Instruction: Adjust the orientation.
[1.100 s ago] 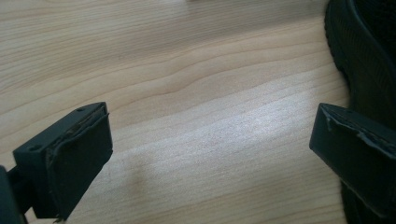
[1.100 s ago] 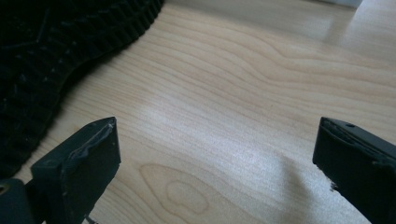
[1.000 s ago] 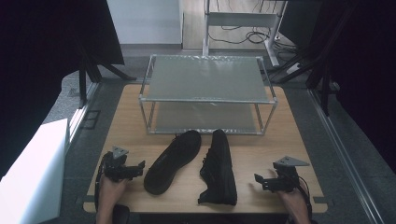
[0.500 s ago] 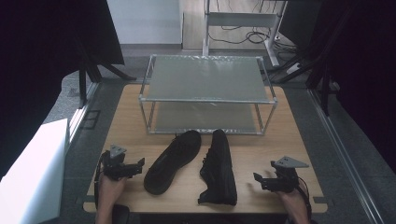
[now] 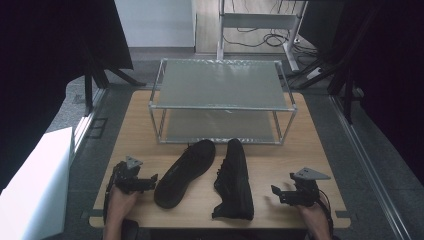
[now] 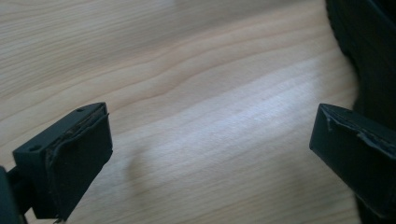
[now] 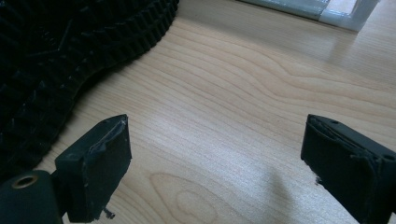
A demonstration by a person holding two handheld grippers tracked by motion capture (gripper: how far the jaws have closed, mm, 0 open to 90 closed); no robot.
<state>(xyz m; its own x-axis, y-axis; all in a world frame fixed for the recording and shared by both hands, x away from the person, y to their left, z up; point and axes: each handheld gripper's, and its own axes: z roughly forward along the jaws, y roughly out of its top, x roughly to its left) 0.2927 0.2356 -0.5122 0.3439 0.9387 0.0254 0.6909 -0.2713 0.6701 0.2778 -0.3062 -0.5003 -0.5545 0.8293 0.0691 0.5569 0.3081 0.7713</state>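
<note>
While both hands are resting at the near edge of the wooden table (image 5: pixel 320 145), two black shoes are lying between them in the high view. The left shoe (image 5: pixel 184 172) is lying with its long axis running on a slant, from the near left up toward the far right, its far end pointing at the shelf; which end is the toe I cannot tell. The right shoe (image 5: pixel 234 178) is lying on its side with its long axis running almost straight away from the person, its ridged sole turned toward the right gripper. The two shoes are coming close together at their far ends and spreading apart toward the person.

Just beyond them a two-level metal shelf (image 5: pixel 222 105) is standing across the table, its lower level opening right behind the shoes' far ends.

The left gripper (image 5: pixel 149 181) is sitting just beside the near end of the left shoe, its jaws standing wide apart over bare wood, the shoe's dark edge showing past one jaw in its own view. The right gripper (image 5: pixel 276 194) is sitting near the right shoe but apart from it; its jaws have just been closing a little and are standing apart with nothing between them, the sole lying just off to one side.
</note>
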